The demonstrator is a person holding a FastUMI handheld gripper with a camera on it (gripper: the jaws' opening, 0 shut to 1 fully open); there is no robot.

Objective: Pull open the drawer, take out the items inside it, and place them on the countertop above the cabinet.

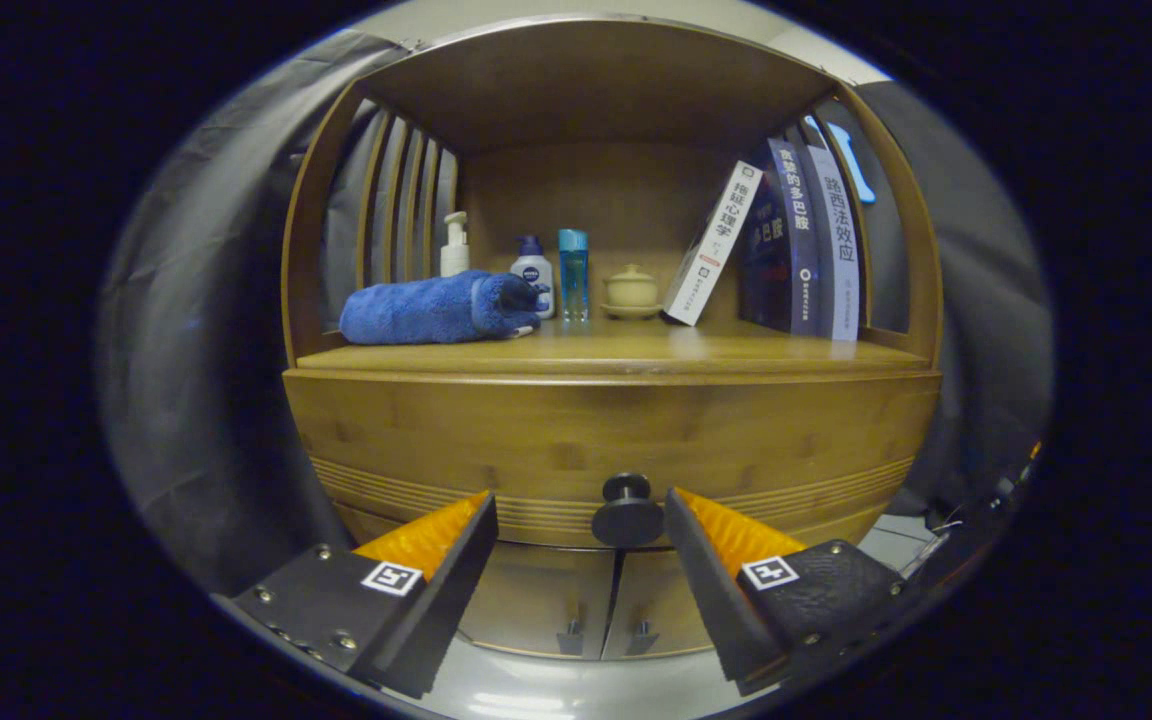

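The drawer (612, 440) is shut, right under the shelf with the blue towel (436, 310), and its round knob (627, 510) sits straight ahead of the hand-held gripper (581, 540), a bit nearer its right finger, with both fingers spread wide and holding nothing.

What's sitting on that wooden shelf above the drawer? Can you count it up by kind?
Books: 3 (first, leaning)
Bottles: 3 (first, a pump bottle)
Blue towel: 1
Lidded cup on saucer: 1
Total: 8
The hand-held gripper is open, with the drawer knob between its fingers.
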